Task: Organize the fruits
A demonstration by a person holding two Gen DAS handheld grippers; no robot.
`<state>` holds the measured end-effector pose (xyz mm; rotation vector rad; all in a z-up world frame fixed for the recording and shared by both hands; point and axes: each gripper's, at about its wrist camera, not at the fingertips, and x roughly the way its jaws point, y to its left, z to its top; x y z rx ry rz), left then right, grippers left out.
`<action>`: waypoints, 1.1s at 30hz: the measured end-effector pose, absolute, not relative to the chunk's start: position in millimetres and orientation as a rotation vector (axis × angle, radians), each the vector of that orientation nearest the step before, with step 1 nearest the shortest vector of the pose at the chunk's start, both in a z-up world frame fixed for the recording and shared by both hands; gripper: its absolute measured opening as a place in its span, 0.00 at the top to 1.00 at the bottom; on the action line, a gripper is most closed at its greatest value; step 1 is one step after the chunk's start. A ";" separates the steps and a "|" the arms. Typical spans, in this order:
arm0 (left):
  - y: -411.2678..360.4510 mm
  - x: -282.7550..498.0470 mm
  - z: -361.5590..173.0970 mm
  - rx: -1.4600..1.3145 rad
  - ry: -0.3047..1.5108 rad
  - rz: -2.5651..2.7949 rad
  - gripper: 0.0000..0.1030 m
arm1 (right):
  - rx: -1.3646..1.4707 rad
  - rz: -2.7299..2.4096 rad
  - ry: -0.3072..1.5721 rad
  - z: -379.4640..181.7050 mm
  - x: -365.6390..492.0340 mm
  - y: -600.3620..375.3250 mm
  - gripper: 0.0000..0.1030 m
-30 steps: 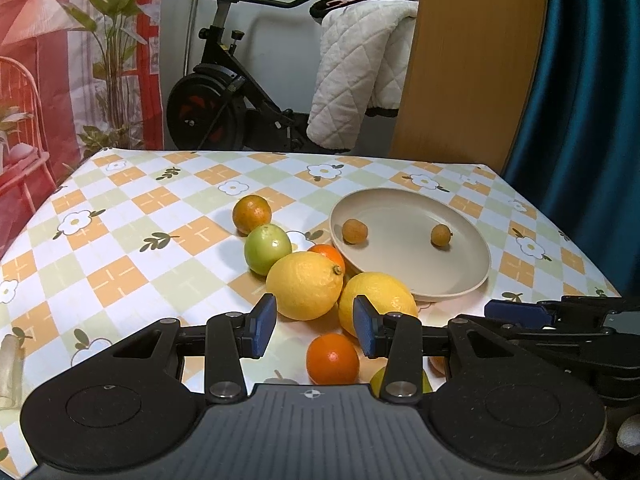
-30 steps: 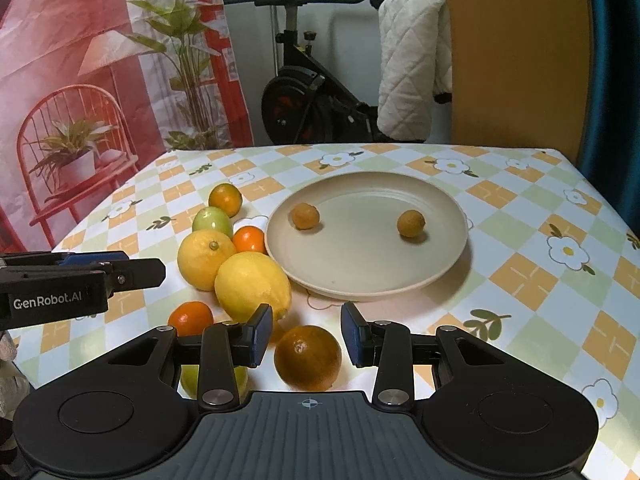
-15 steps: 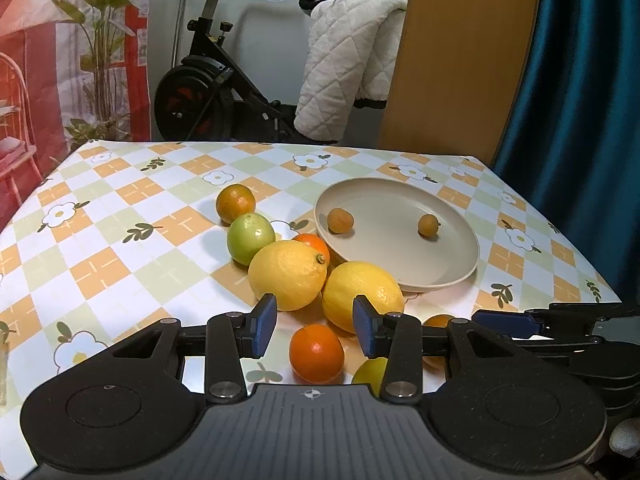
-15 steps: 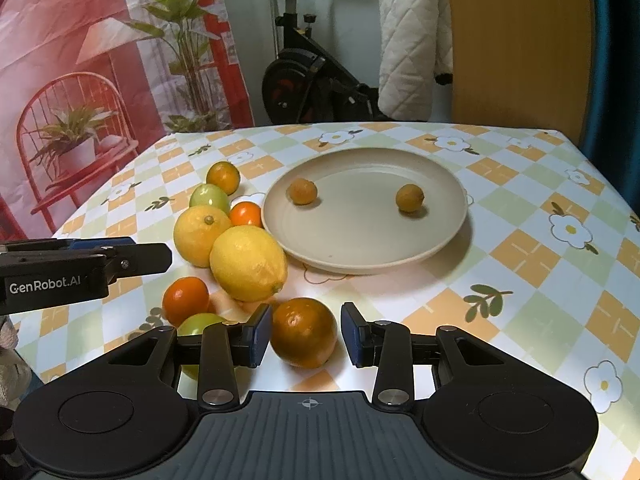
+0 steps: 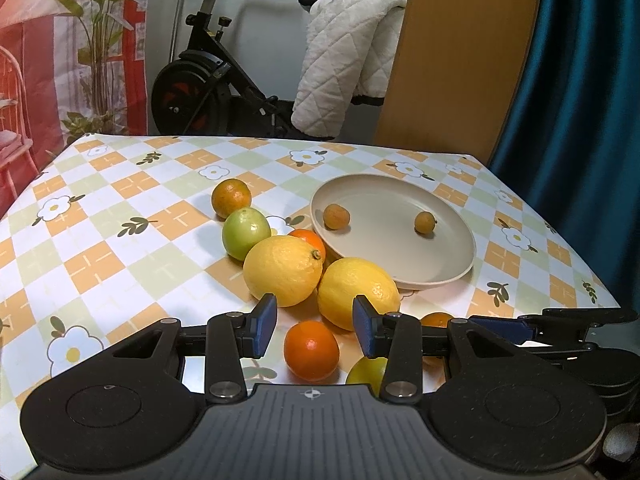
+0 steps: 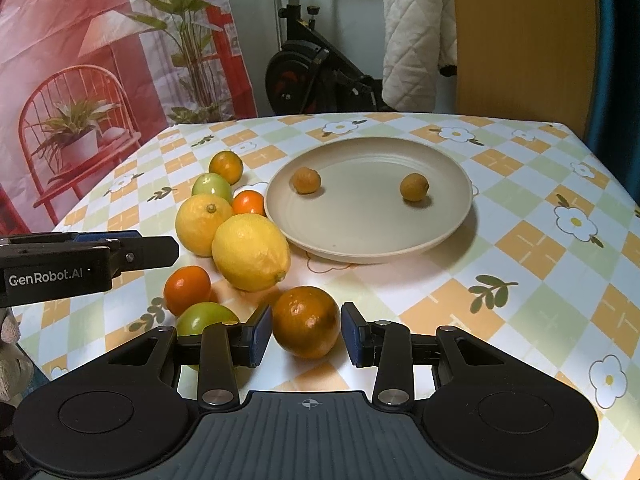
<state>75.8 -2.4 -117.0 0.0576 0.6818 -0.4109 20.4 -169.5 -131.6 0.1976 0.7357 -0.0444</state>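
Exercise bike (image 5: 208,80), quilted blanket (image 5: 344,64), teal curtain (image 5: 580,100)

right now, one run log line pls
left tool: open over small orange | right tool: open around dark orange | plate: two small fruits

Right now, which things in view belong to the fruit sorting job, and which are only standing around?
Belong to the job:
- plate holding two small brown fruits
- two lemons
- oranges, for example the dark orange between the right gripper's open jaws
- green fruits
- left gripper

Only standing around:
- exercise bike
- white quilted blanket
- blue curtain
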 end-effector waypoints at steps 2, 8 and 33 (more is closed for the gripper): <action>-2.2 75.7 -117.0 0.055 0.683 -0.413 0.57 | 0.200 -0.044 0.740 -132.0 20.2 -169.6 0.66; -2.0 77.1 -117.8 0.053 0.684 -0.409 0.57 | 0.199 -0.044 0.742 -132.9 20.5 -169.5 0.66; 23.5 95.8 -128.5 -0.052 0.765 -0.343 0.57 | 0.202 -0.049 0.728 -135.1 21.5 -170.2 0.65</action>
